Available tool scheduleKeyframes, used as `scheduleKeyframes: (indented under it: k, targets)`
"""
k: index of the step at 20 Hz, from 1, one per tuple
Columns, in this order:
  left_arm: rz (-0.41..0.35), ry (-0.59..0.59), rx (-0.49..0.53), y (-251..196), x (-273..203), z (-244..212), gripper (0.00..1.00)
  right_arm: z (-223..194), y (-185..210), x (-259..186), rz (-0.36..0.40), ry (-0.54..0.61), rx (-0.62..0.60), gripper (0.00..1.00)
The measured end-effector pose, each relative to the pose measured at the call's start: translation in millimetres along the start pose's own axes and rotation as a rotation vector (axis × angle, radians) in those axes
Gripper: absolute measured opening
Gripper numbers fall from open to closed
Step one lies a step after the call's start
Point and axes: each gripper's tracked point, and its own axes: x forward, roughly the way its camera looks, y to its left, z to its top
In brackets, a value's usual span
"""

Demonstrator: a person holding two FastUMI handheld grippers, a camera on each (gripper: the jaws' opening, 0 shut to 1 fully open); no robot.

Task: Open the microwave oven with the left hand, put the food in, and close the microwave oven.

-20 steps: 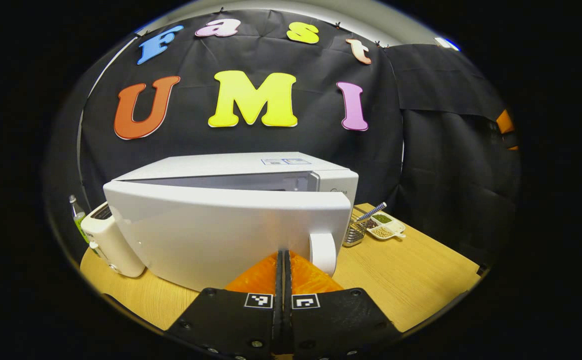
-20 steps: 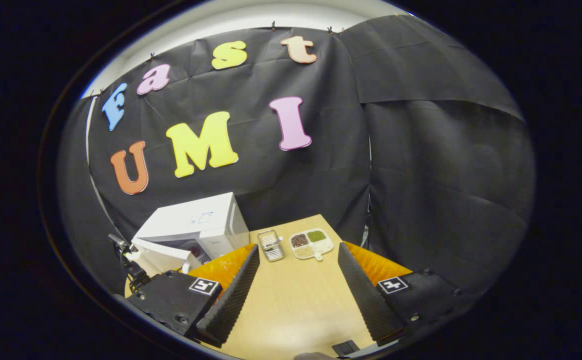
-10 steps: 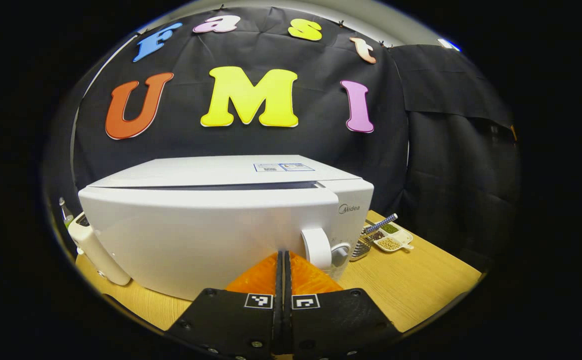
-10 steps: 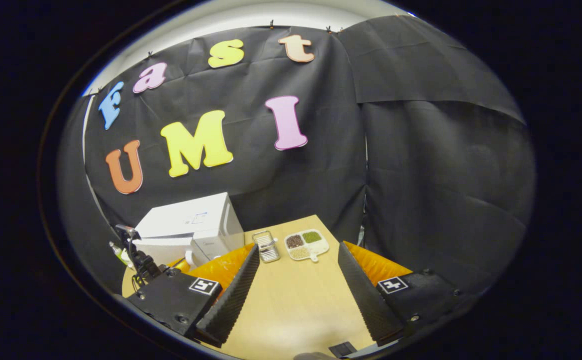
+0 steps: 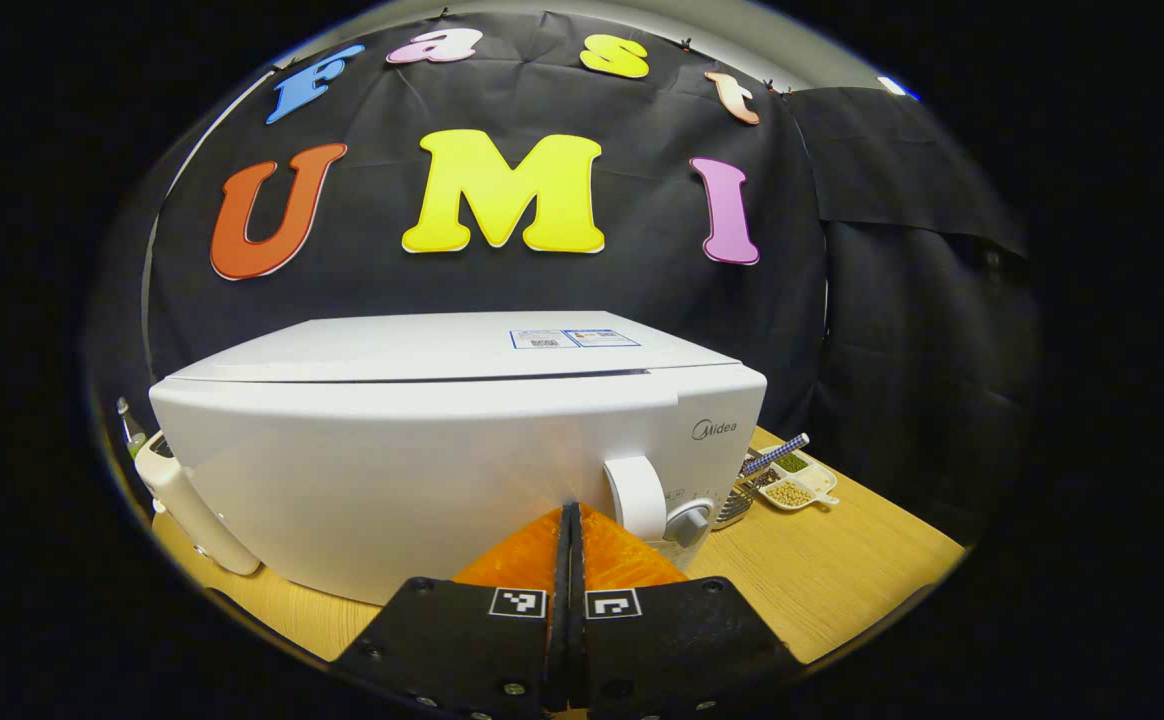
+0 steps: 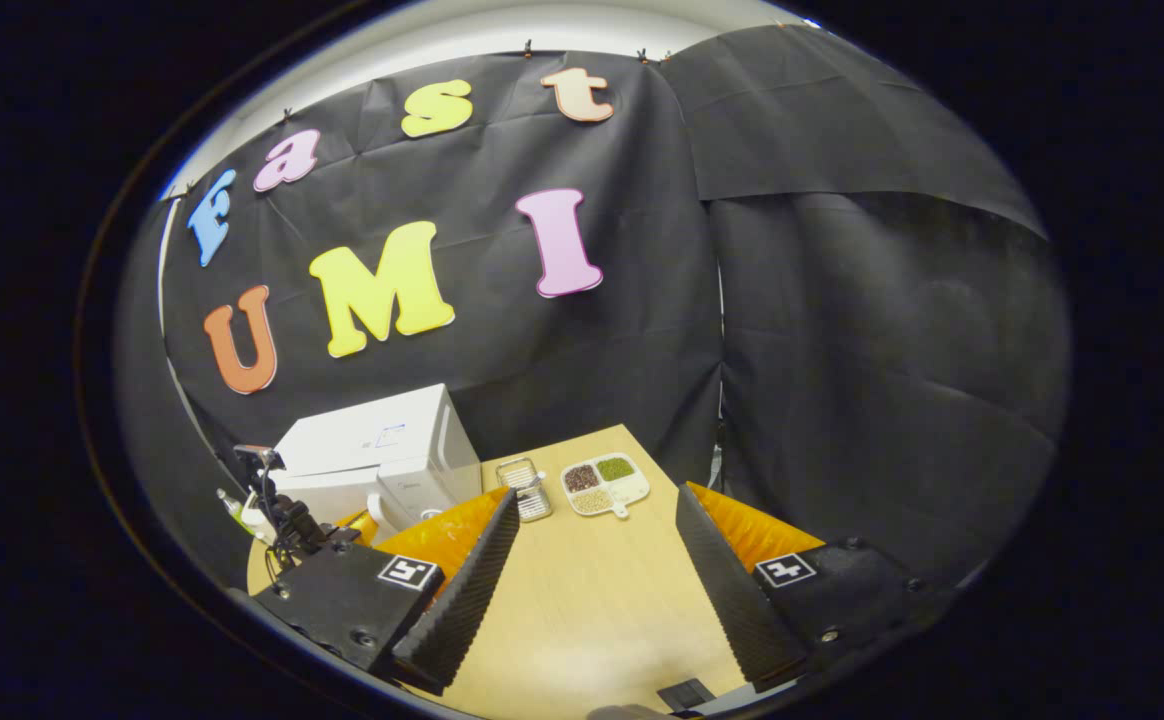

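**White door pressed home**

White microwave oven (image 5: 462, 440) is seen on the wooden surface (image 5: 822, 560), its door nearly flush with only a thin seam along the top. The left gripper (image 5: 569, 520) has its jaws closed together on nothing, tips at the door face beside the handle (image 5: 634, 497). A straight, steady push near the latch side is advised until the seam vanishes. The right gripper (image 6: 597, 560) is held wide open and empty above the surface. Food cannot be seen, presumably inside.

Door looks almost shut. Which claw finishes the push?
Left. The left claw is shut with its tips right at the door. The right claw is open over the table, off beside the microwave.
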Motion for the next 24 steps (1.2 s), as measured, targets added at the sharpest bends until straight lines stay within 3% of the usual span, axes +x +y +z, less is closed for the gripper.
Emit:
scheduleKeyframes:
  k: [5,6,7,12,13,14,17,19,20,21,22,23,24]
  targets:
    - [0.005,0.033,-0.024,0,7,-1,0.0,-5,2,-10,0.004,0.005,0.009,1.0]
    - [0.015,0.047,-0.03,2,3,-3,0.0,-5,2,-13,0.002,0.0,0.003,0.91]
    - [0.021,0.044,-0.036,1,-5,-3,0.0,-3,3,-17,0.0,-0.01,-0.013,1.0]
    - [0.02,0.03,-0.029,-2,-68,-7,0.0,6,17,-35,0.007,-0.069,-0.076,1.0]
    - [0.023,0.044,-0.031,-2,-79,-12,0.06,8,22,-37,0.016,-0.074,-0.092,1.0]
    - [0.023,0.074,-0.036,-2,-91,-21,0.19,8,29,-39,0.031,-0.081,-0.107,1.0]
    - [0.101,0.126,0.003,14,-116,-36,0.97,14,53,-41,0.072,-0.109,-0.171,1.0]
    - [0.095,0.118,0.016,14,-138,-28,0.95,15,75,-42,0.114,-0.116,-0.19,1.0]
    - [0.085,0.114,0.015,13,-148,-22,0.95,16,84,-43,0.136,-0.121,-0.19,0.91]
    - [0.078,0.107,0.009,13,-159,-12,0.95,17,94,-43,0.156,-0.127,-0.19,1.0]
    - [0.075,0.103,-0.001,14,-171,-1,0.95,18,102,-44,0.173,-0.136,-0.192,0.91]
    - [0.072,0.086,-0.008,15,-183,16,0.95,20,111,-45,0.188,-0.146,-0.196,1.0]
    - [0.078,0.061,-0.011,24,-191,30,0.95,22,121,-46,0.206,-0.158,-0.2,0.91]
